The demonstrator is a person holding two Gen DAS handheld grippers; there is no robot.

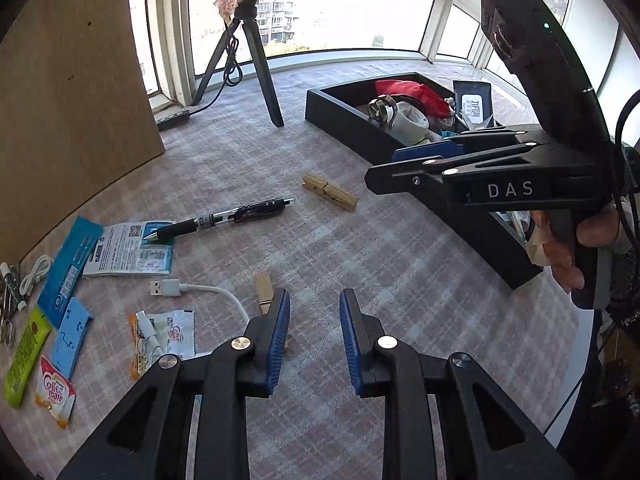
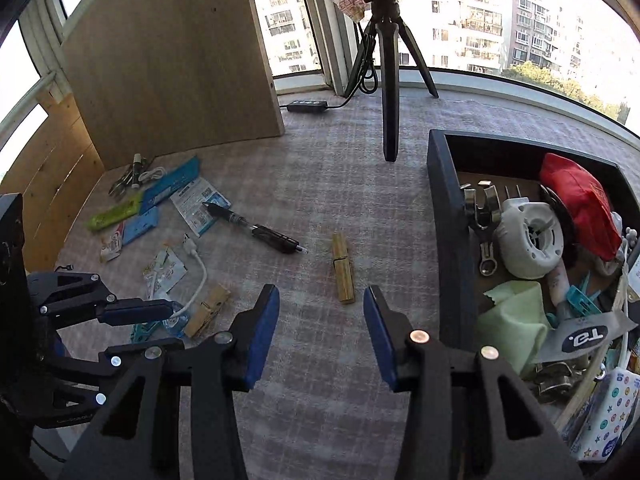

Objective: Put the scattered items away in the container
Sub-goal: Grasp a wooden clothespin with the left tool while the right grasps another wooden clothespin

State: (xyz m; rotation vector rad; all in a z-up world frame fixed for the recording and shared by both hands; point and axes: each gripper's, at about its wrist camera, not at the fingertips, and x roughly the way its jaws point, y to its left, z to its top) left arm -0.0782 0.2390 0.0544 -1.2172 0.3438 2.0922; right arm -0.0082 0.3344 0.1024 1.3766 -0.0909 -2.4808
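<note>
Checked woven cloth (image 2: pixel 320 200) covers the tabletop. Two flat wooden clothespins: one (image 2: pixel 343 268) lies beside the black rectangular container (image 2: pixel 444 216), another (image 1: pixel 263 286) touches the left gripper (image 1: pixel 315 312). Both grippers angle downward; the right gripper (image 2: pixel 320 312) hovers. Each gripper's ribbed blue fingers (image 1: pixel 280 332) stand apart, gripping nothing.

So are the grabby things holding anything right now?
No, nothing is held. The left hand-held gripper and the right hand-held gripper both stand open over the tablecloth; a wooden clothespin lies just beside the left one's finger.
</note>
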